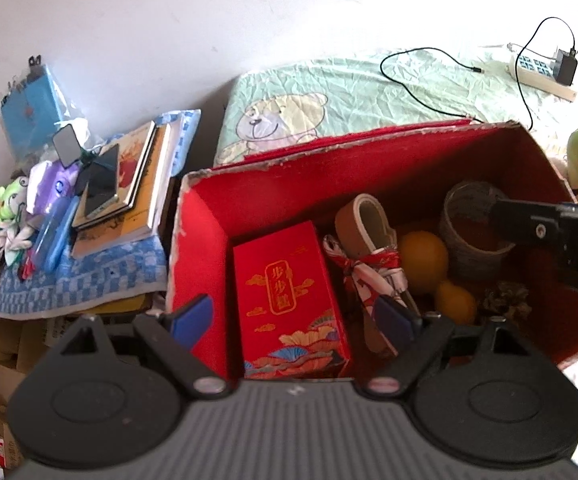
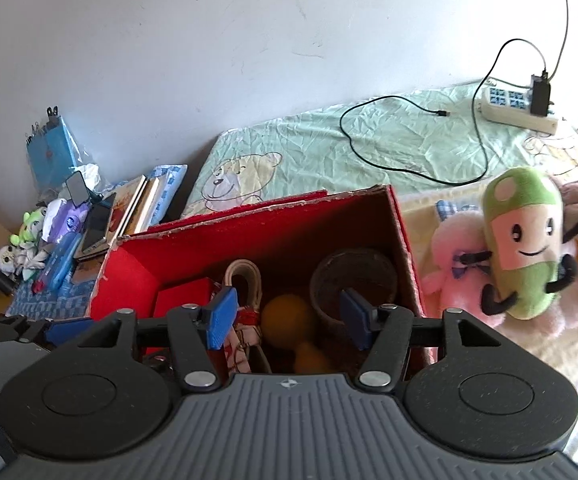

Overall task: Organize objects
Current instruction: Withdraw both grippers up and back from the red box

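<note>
Your left gripper point(image 1: 293, 320): jaws spread wide, nothing between them, hanging over the near-left end of the red box point(image 1: 205, 248).

- Small red packet point(image 1: 289, 300): directly between and just ahead of your left jaws, upright against the box's left wall.
- Sandal point(image 1: 369, 256): just inside the right jaw, lying lengthwise, touching the packet's right side.
- Two oranges point(image 1: 423, 260): beyond the right jaw, the smaller one nearer you.
- Woven cup point(image 1: 471, 240): far right of the jaws, near the box's right wall.

Your right gripper point(image 2: 287, 318): jaws open wide and empty, over the near edge of the box, the right jaw's pad in front of the cup point(image 2: 355, 280).

Edges: the box's torn back rim point(image 2: 249, 210) lies ahead of both sets of jaws.

Open room: green bedsheet point(image 2: 329, 148) beyond the rim, crossed by a black cable point(image 2: 393, 160). Green plush toy point(image 2: 525, 248) right of your right jaws, outside the box.
</note>
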`<state>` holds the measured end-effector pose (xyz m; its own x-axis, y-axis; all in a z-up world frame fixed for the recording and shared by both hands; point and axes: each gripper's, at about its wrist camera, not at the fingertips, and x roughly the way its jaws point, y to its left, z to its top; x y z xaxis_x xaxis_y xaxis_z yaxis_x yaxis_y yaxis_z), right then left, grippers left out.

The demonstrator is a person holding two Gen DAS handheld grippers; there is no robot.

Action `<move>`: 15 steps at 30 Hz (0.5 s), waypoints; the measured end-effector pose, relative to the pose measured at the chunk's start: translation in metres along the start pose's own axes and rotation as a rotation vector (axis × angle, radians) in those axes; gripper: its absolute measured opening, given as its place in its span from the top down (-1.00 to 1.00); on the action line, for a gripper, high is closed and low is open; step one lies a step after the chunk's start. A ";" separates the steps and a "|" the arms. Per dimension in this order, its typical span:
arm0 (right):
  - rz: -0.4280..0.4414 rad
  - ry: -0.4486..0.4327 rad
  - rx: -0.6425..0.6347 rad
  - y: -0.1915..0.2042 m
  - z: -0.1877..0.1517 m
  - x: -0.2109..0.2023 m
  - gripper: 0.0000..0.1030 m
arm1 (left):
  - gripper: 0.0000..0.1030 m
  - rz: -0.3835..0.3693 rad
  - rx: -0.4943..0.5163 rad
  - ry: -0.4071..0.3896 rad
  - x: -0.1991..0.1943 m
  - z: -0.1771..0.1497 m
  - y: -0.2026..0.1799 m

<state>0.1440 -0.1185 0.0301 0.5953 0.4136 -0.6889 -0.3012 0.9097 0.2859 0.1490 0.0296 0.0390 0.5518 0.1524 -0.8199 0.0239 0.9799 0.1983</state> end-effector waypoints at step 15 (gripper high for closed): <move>0.076 0.016 -0.074 -0.003 -0.014 -0.035 -0.25 | -0.69 0.079 -0.099 -0.002 -0.039 -0.028 -0.012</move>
<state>0.1140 -0.1363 0.0437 0.5566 0.4805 -0.6778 -0.3999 0.8700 0.2884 0.1042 0.0155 0.0538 0.5507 0.2291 -0.8027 -0.1022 0.9729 0.2075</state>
